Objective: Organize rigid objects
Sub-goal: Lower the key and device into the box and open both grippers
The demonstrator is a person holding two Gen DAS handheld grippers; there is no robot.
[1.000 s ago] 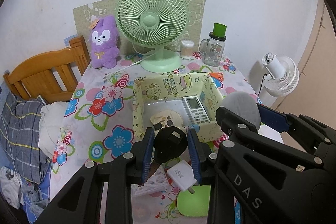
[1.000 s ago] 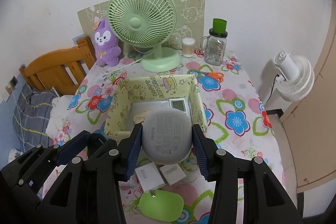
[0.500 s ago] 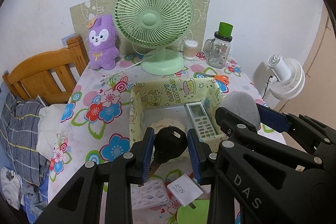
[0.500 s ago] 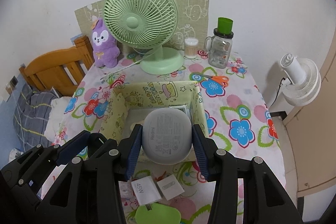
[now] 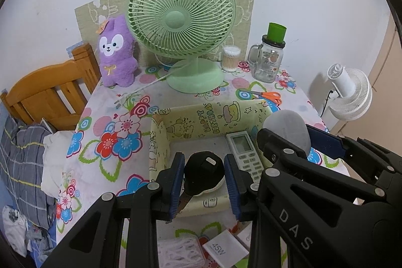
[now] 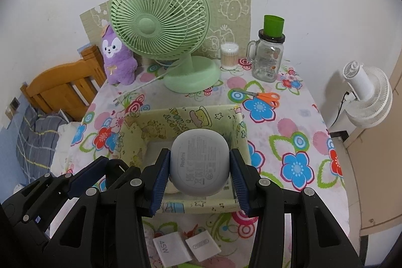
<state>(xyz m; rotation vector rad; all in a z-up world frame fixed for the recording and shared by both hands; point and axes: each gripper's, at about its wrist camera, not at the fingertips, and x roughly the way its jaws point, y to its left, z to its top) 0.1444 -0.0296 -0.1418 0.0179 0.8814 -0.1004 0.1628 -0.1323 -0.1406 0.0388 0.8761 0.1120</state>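
Note:
My left gripper [image 5: 204, 172] is shut on a round black plug [image 5: 203, 170] and holds it over the near part of a yellow cartoon-print box [image 5: 201, 117]. My right gripper [image 6: 199, 166] is shut on a rounded grey Redmi case [image 6: 199, 162] above the same box [image 6: 176, 117], right of the left gripper. The grey case also shows in the left wrist view [image 5: 289, 127]. Inside the box lie a white remote control [image 5: 245, 155] and a round cream item, partly hidden by the plug.
A white 45W charger [image 6: 167, 250] and a second white charger [image 6: 202, 244] lie on the flowered tablecloth in front of the box. Behind it stand a green fan [image 5: 181, 24], purple plush [image 5: 116, 52], cotton-swab jar [image 5: 231, 58], glass mug [image 5: 270, 59] and orange scissors [image 6: 263, 97].
Both grippers have moved forward with their loads, from in front of the box to over it. The chargers now sit lower in view.

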